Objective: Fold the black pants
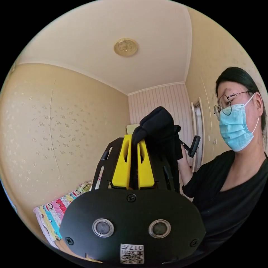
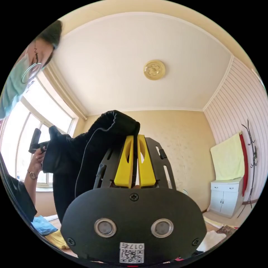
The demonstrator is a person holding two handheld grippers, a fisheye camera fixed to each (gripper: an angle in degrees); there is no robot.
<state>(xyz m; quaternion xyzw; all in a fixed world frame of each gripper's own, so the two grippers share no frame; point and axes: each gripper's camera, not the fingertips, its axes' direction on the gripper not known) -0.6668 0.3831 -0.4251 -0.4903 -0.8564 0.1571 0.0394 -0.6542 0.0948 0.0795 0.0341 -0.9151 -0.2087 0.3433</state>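
Closest in the left gripper view, the left gripper [image 1: 138,145] has its yellow jaws drawn nearly together with a bunch of the black pants [image 1: 157,125] pinched between the tips. In the right gripper view the right gripper [image 2: 136,141] is just the same: jaws narrow, clamped on a thick roll of the pants [image 2: 111,125] that flops over their tips.

The pants hang in the air between the two grippers, held high toward the ceiling, resting on no surface. By my reading the folding has barely begun: the cloth is lifted and bunched, with no flat layer or crease to see, so spreading and folding are all left.

The left gripper view gives the person [image 1: 231,173] from the front, the other gripper [image 1: 193,145] at the far end of the cloth, and a patterned bedspread [image 1: 53,215] low down. The right gripper view adds a bright window [image 2: 36,122], a white cabinet [image 2: 226,198], a yellow towel [image 2: 227,159] and a coat stand [image 2: 252,156] against the far walls.
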